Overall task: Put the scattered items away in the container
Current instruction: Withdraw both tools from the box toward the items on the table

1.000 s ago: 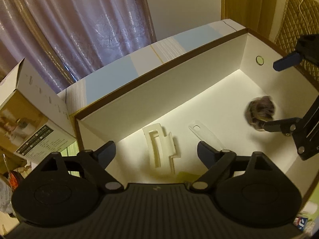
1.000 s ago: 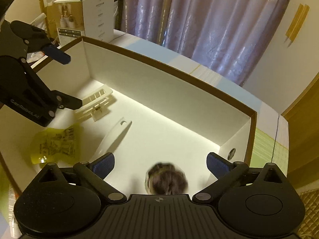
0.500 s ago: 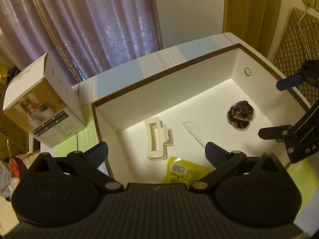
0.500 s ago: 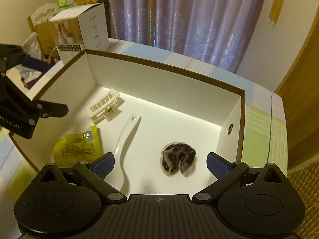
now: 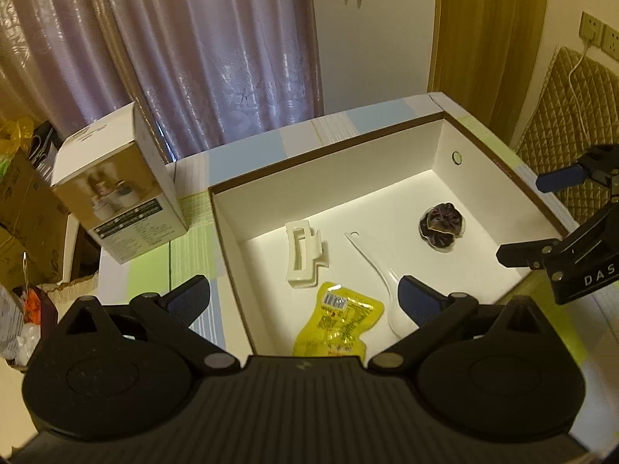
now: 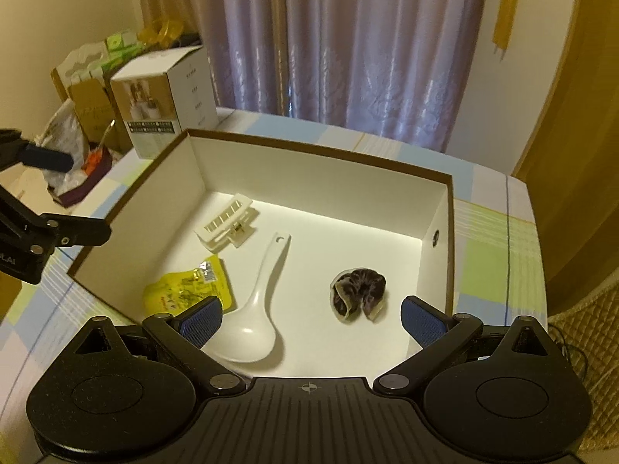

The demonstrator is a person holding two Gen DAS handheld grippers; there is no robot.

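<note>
A white box with a brown rim sits on the checked table. Inside it lie a dark purple scrunchie, a white spoon, a cream hair claw clip and a yellow snack packet. My left gripper hangs open above the box's near left corner, nothing between its fingers. Above the near edge, my right gripper is open and empty too. Each gripper shows at the edge of the other's view.
A printed carton stands on the table left of the box. Bags and cardboard clutter lie beyond the table's left edge. Curtains hang behind, and a quilted surface lies to the right.
The scrunchie dropped from my right gripper and came to rest on the box floor. Both grippers have risen and drawn back from the box, staying open.
</note>
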